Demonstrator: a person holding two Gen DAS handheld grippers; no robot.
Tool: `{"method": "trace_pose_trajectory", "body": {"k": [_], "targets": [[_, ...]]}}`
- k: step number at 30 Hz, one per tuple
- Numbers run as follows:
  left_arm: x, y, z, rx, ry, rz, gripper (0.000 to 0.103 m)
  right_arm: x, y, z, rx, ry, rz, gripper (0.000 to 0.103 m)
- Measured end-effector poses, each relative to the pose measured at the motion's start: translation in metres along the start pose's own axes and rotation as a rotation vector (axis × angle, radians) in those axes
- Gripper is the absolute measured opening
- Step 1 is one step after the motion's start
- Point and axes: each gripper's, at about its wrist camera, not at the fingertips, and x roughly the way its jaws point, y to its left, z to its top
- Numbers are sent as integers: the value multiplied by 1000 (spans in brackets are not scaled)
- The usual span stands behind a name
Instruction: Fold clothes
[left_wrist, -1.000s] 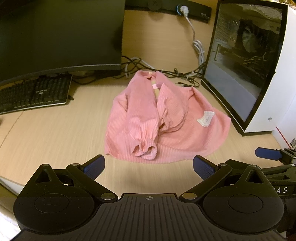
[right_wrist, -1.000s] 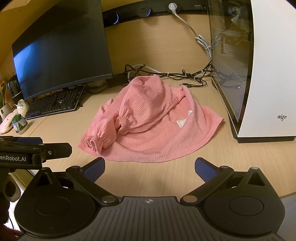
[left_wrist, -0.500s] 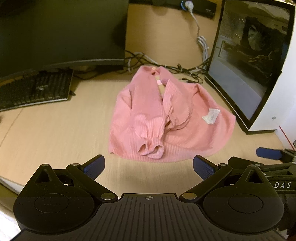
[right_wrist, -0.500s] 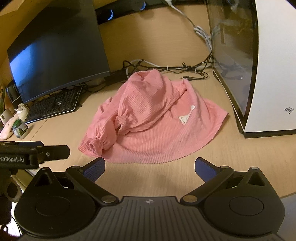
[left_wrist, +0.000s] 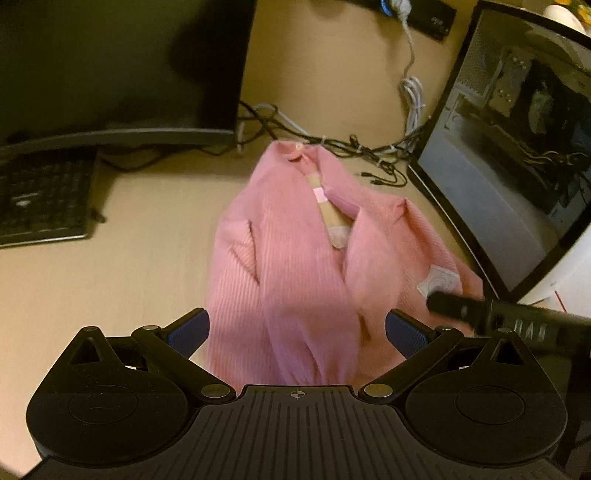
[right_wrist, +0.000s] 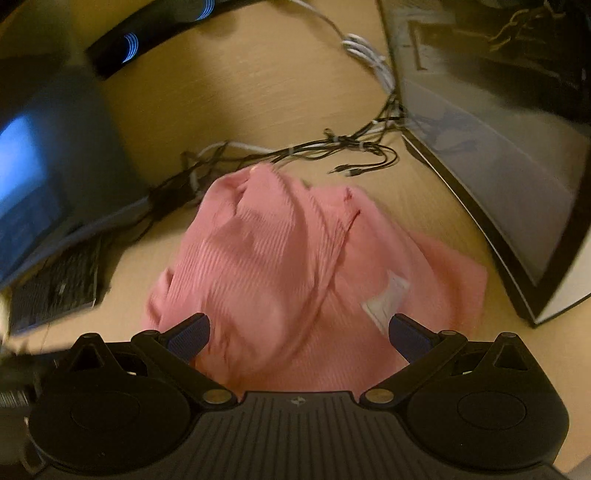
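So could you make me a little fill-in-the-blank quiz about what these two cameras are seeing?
1. The garment lying on the desk is ____ in colour.
2. Both the left gripper and the right gripper are ____.
3. Left of the garment, under the monitor, lies a black ____.

Missing words: pink; open; keyboard

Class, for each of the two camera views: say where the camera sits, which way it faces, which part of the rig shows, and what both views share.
Left wrist: sits on the left gripper, facing forward and down at the pink garment; its own open fingers show, with the right gripper entering at the right.
Right wrist: sits on the right gripper, facing the same garment, from the side nearer the white computer case; its open fingers show.
Shared: garment, cables, monitor, keyboard, desk.
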Motion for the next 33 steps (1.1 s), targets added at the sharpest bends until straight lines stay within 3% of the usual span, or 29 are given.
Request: {"method": "trace_pose_trajectory", "body": {"k": [5, 11, 14, 18, 21, 24, 33], "targets": [[30, 24, 25, 5, 71, -81, 103, 32, 0, 9, 129, 52, -12, 103], [57, 39, 44, 24, 145, -200, 103, 64, -11, -7, 349, 127, 8, 103], [74, 38, 44, 43, 167, -263, 103, 62, -18, -15, 401, 117, 27, 103], [99, 34, 36, 53, 226, -275, 103, 58, -22, -19, 412, 113, 81, 103], [110, 40, 24, -7, 280, -296, 103, 55, -23, -25, 407, 137, 166, 103], [104, 43, 13, 14, 232, -290, 103, 55, -18, -30, 299, 171, 253, 103], [53, 60, -35, 7, 278, -267, 103, 16, -20, -66, 127, 254, 365, 103]]}}
